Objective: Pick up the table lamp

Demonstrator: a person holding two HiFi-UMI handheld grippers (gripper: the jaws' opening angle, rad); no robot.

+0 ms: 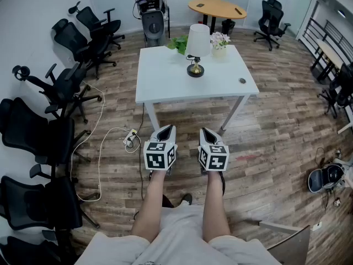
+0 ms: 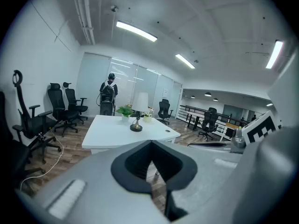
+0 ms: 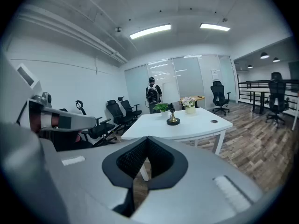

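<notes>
The lamp (image 1: 197,47) stands on the far half of the white table (image 1: 182,84), near the middle of the far edge. Both grippers are well apart from it, on the near side of the table. The left gripper (image 1: 165,130) and the right gripper (image 1: 206,131) are both clenched, jaws together, with nothing between them.

I think the main risk is tipping. The lamp has a tall shade on a thin stem and a small round base, so a push on the shade could make it fall. A grip on the shade could also dent it. The jaws must part before the reach, or they will only knock the lamp.

Two containers are just beside the lamp, so a wide approach may hit them. The pot (image 1: 219,51) on the right holds pale flowers. On the left is a green plant (image 1: 178,43); its pot is hardly visible.
</notes>
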